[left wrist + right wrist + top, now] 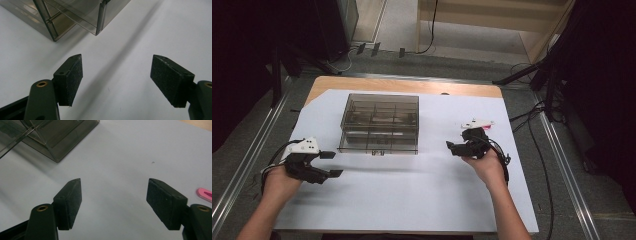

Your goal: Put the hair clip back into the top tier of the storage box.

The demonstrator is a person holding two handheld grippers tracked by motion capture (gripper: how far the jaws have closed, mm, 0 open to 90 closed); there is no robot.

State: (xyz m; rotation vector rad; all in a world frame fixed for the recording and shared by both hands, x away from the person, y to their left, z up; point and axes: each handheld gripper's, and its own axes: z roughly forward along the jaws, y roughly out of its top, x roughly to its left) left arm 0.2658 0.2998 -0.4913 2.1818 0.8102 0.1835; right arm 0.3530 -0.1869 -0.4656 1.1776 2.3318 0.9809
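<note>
Both tools, left (331,164) and right (455,145), gape empty beside a smoky organizer box (379,123), contents unclear.

High view: looked forward and down from above the person's side, taking in the whole table (362,84) from far off. Left gripper view: sat low and close, facing along its pads (73,79) over the white sheet (130,82) toward a corner of the clear box (75,15) just beyond. Right gripper view: likewise low, box corner farther past its pads (72,202). All three shared box and sheet.
</note>
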